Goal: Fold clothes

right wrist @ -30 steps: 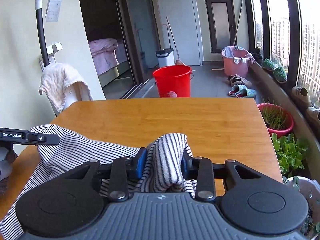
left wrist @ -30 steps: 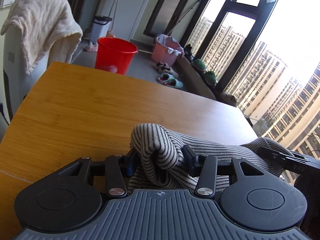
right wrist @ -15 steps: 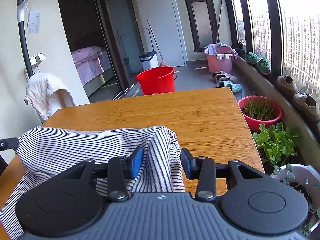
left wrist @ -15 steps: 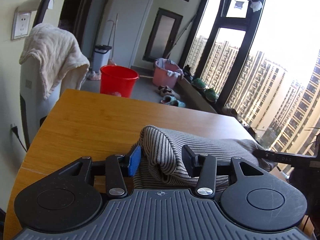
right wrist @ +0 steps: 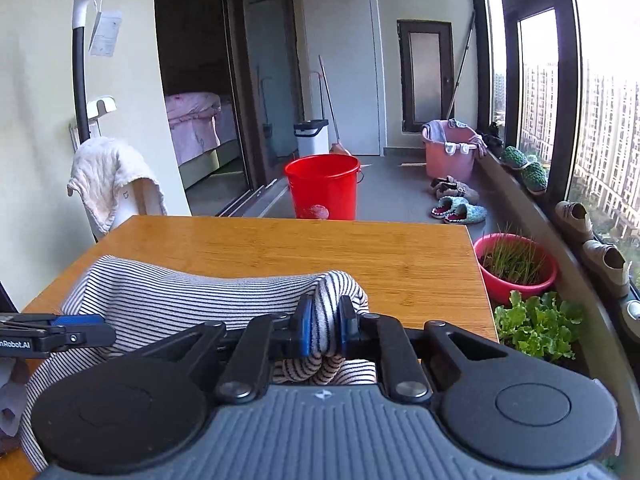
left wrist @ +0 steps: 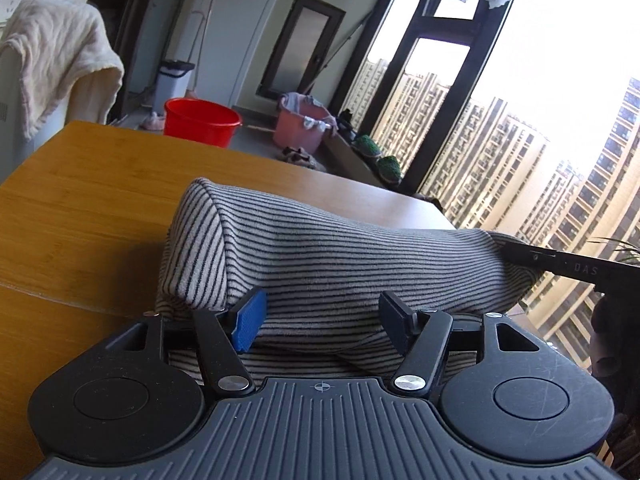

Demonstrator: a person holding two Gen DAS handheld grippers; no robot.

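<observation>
A black-and-white striped garment (left wrist: 320, 256) lies bunched and folded over on the wooden table (left wrist: 88, 208), near its front edge. My left gripper (left wrist: 324, 320) is open, its blue-padded jaws set wide on either side of the cloth. My right gripper (right wrist: 325, 330) is shut on a fold of the striped garment (right wrist: 180, 296) at its right end. The right gripper's finger (left wrist: 568, 266) shows at the right of the left wrist view, and the left gripper's finger (right wrist: 56, 334) shows at the left of the right wrist view.
Beyond the table's far edge stand a red bucket (right wrist: 323, 186), a pink basin (right wrist: 450, 148) and slippers (right wrist: 458, 210). A chair draped with a cream towel (right wrist: 110, 178) stands at the far left. Potted plants (right wrist: 516, 266) sit on the floor to the right by the window.
My left gripper has opened and let go of the garment. My right gripper opened half a second ago and has shut again on a fold. The cloth has settled lower onto the table.
</observation>
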